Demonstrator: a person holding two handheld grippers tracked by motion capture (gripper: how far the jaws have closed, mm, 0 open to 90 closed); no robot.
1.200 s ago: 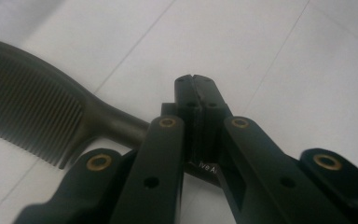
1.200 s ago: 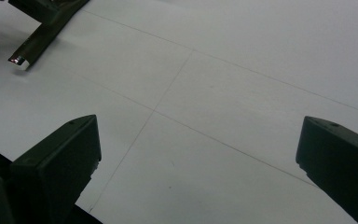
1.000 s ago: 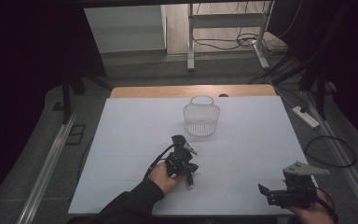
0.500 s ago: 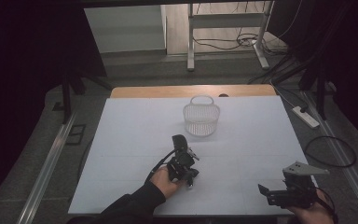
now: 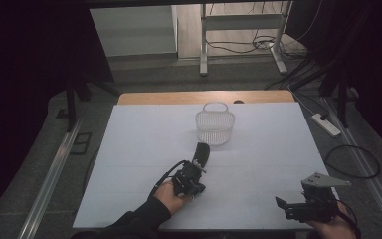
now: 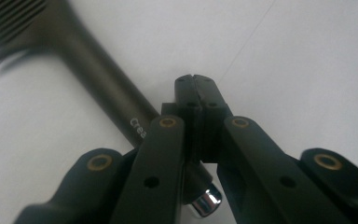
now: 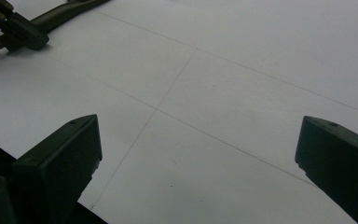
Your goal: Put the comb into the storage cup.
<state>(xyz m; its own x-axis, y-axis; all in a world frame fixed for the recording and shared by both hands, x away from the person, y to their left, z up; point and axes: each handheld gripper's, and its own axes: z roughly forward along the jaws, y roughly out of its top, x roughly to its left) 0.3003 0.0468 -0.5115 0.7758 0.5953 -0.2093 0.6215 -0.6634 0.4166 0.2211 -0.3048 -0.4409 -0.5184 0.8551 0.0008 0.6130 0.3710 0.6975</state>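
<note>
Hairbrush, dark and long-handled, lies on the white table a little toward the near edge from the middle, its bristled head pointing at the far edge and a white wire basket that stands just beyond it, apart from it. Left gripper is clenched on the brush's handle near its butt end: in the left gripper view the jaws meet tip to tip, with the grey handle running under them and a chrome cap showing below. Whether the brush is lifted or resting on the sheet cannot be told. Right gripper waits by the near right corner, well apart from brush and basket, its jaws spread wide over bare table. The step in hand appears to be the pick-up of the brush. The next move likely calls for raising it clear of the sheet and carrying the head over the basket's rim, with the grip kept firm against the long handle's swing.
</note>
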